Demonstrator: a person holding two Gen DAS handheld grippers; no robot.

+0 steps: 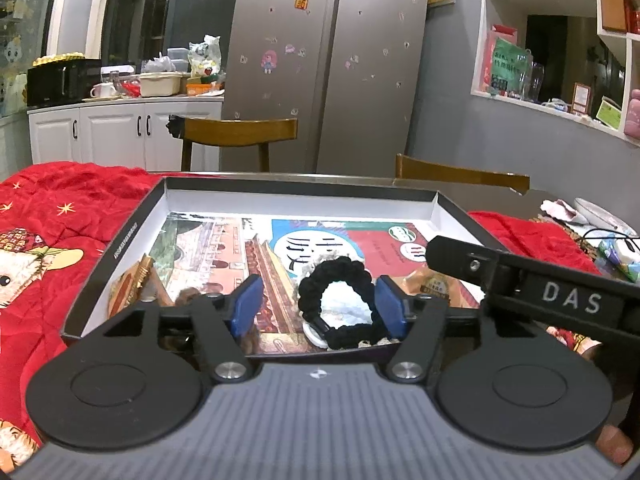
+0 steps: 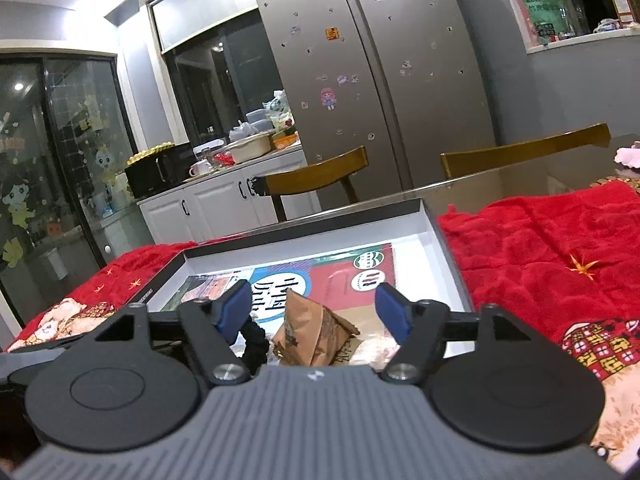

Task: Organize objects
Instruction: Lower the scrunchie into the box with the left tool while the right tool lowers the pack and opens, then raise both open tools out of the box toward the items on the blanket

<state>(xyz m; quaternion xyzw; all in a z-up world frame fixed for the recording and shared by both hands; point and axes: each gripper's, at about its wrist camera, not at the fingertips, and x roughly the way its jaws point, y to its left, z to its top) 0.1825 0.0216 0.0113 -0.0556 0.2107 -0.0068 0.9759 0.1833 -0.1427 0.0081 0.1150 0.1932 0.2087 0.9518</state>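
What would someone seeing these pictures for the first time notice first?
Probably the shallow black box lying open on the bright red blanket, with colourful printed paper lining its floor. Inside it, a black scrunchie lies between the open blue pads of the left gripper, and a brown snack packet sits between those of the right gripper. A tall silver fridge dotted with stickers stands behind.

Home kitchen and dining area. Evidence: a steel two-door fridge (image 1: pixel 320 68) with stickers at frame centre; white cabinets (image 1: pixel 120 130) at left carrying a black microwave (image 1: pixel 62 80), a mug (image 1: pixel 103 90), a basin (image 1: pixel 160 83) and bags; wooden chairs (image 1: pixel 238 130) behind a table covered by a red blanket (image 1: pixel 60 216); white wall shelves (image 1: pixel 560 36) at upper right holding boxes and glasses; a glass door (image 2: pixel 60 152) with cartoon decals at left in the right wrist view
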